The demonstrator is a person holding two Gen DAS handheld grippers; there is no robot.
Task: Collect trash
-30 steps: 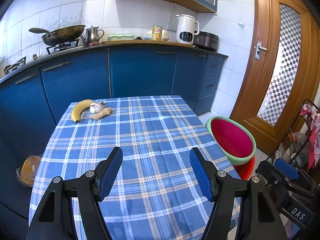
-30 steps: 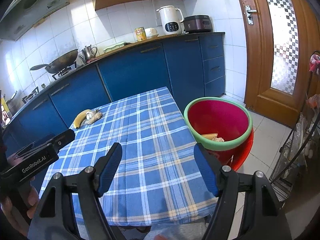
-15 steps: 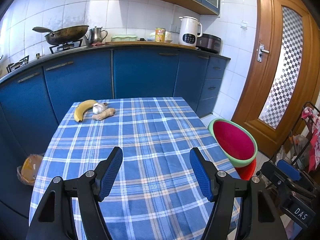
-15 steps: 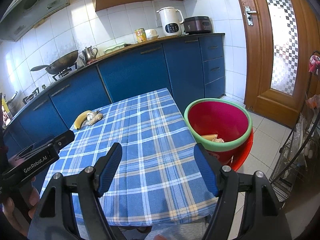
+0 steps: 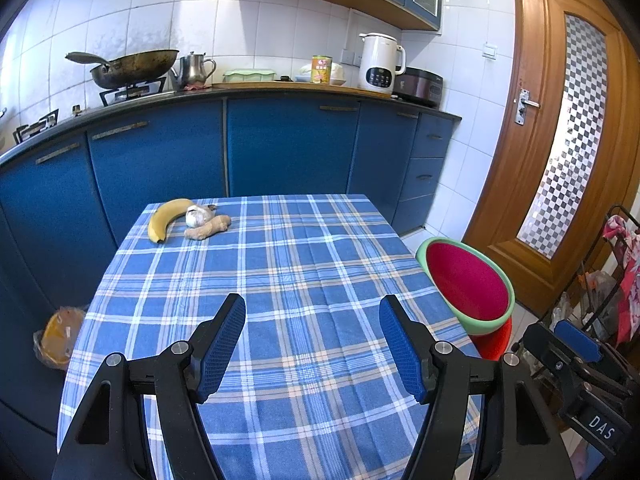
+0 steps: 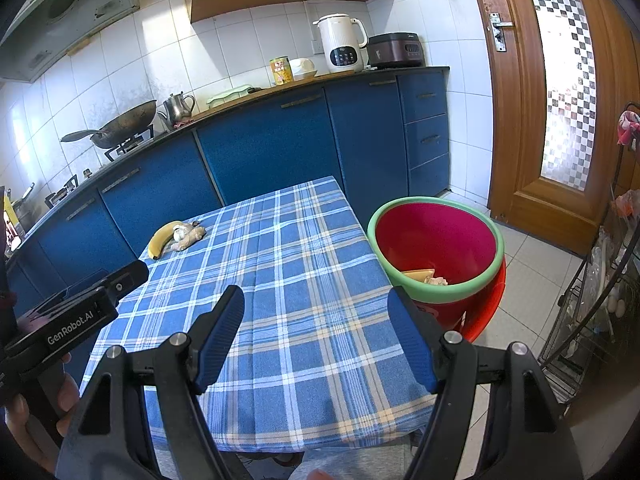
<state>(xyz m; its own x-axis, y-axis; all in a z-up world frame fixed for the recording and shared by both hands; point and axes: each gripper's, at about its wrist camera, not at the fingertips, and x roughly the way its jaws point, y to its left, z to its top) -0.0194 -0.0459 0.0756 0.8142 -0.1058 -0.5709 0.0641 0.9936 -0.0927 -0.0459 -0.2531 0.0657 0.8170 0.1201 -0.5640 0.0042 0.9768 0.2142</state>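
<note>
Over the table (image 5: 320, 280), blue plaid cloth: left gripper (image 5: 312, 344) and right gripper (image 6: 316, 340) both above it, fingers spread wide, nothing held. Red bin (image 6: 436, 248), green rim, just beside the table's right edge; scraps inside. Far left corner: banana (image 5: 166, 216), ginger (image 5: 208, 229), garlic (image 5: 196, 216), clustered and touching.

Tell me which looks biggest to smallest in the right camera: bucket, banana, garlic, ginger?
1. bucket, by far
2. banana
3. ginger
4. garlic

Ginger and garlic look close in size, and the bucket is nearer the camera.
</note>
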